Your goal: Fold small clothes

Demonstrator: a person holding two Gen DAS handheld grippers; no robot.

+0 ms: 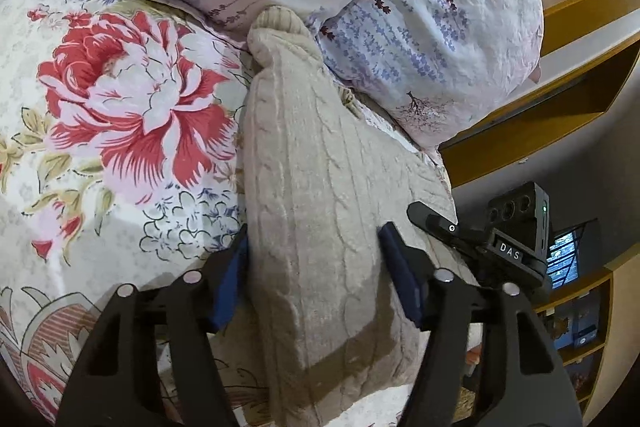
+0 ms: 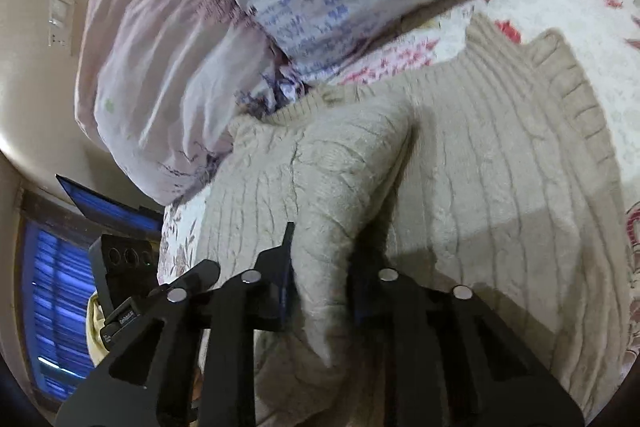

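Right claw (image 2: pixel 320 267) pinches sweater (image 2: pixel 500 187) fold | far pad hidden (blurred) — left claw (image 1: pixel 316 275) straddles.

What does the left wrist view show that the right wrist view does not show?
Only the left wrist view shows the big red flower printed on the bedsheet, a wooden shelf, and the left tongs standing wide around a fold of the sweater.

Only the right wrist view shows the sweater's ribbed hem, a wall switch, and the right tongs pinching a raised fold.

Both show the beige cable-knit sweater and the lavender-print pillows.
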